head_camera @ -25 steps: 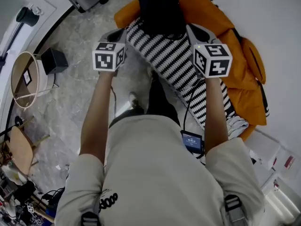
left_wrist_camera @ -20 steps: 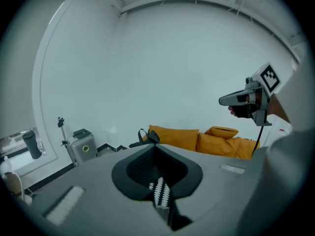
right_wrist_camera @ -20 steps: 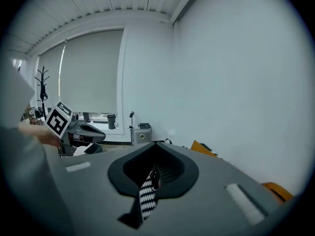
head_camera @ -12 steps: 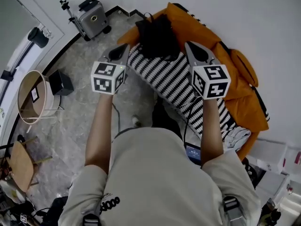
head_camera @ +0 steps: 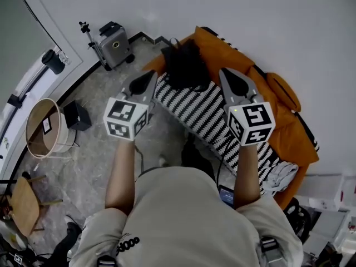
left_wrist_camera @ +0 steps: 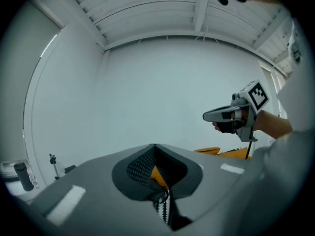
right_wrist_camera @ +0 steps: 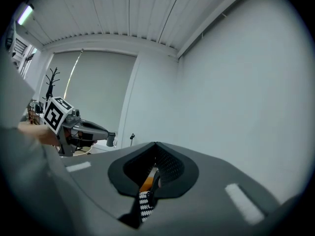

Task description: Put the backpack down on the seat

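Backpack down on the seat, both grippers off it.
Orange seat (head_camera: 278, 102) carries a striped blanket (head_camera: 208, 113) and the black backpack (head_camera: 183, 65). A round basket (head_camera: 33, 143) on the floor holds a small flat item (unclear what). Left gripper (head_camera: 149, 78) and right gripper (head_camera: 227, 75), jaws together and empty, have drawn back from the backpack since a second ago.

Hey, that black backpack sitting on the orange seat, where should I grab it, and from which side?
Go for what looks like a thin loop at the far end of the black backpack, coming down from above. The bag lies slumped on the orange seat with the wall close behind it, so the top probably gives the clearest access.
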`<state>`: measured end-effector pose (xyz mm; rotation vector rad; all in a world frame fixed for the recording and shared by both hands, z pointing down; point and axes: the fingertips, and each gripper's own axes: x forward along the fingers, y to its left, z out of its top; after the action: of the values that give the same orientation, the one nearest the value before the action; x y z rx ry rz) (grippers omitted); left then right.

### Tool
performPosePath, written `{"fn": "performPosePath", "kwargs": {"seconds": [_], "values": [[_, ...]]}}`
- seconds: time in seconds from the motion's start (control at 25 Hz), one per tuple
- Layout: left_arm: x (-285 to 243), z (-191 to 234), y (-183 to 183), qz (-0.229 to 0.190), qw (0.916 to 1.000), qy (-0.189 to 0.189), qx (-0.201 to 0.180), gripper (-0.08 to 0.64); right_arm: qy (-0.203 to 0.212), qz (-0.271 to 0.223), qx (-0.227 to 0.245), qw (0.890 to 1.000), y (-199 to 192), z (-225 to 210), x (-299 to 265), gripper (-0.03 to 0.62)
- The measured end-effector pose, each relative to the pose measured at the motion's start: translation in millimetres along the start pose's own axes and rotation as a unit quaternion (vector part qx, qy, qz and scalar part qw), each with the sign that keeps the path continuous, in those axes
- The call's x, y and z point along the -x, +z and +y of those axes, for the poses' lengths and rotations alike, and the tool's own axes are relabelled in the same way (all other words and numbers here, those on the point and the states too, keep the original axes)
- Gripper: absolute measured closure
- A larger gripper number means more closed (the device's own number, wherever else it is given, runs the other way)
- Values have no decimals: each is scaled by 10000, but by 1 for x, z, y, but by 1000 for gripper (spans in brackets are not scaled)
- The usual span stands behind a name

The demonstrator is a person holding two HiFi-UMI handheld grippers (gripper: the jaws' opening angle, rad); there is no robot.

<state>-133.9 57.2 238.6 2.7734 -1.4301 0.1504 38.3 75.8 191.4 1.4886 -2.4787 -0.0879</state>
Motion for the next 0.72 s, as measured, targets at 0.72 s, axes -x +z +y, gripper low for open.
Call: {"fn": "performPosePath", "kwargs": {"seconds": [0.72], "values": [[48,-19,36,-245,9951,304,-912,549,19,-27,333,9994,10,28,29,591]]}}
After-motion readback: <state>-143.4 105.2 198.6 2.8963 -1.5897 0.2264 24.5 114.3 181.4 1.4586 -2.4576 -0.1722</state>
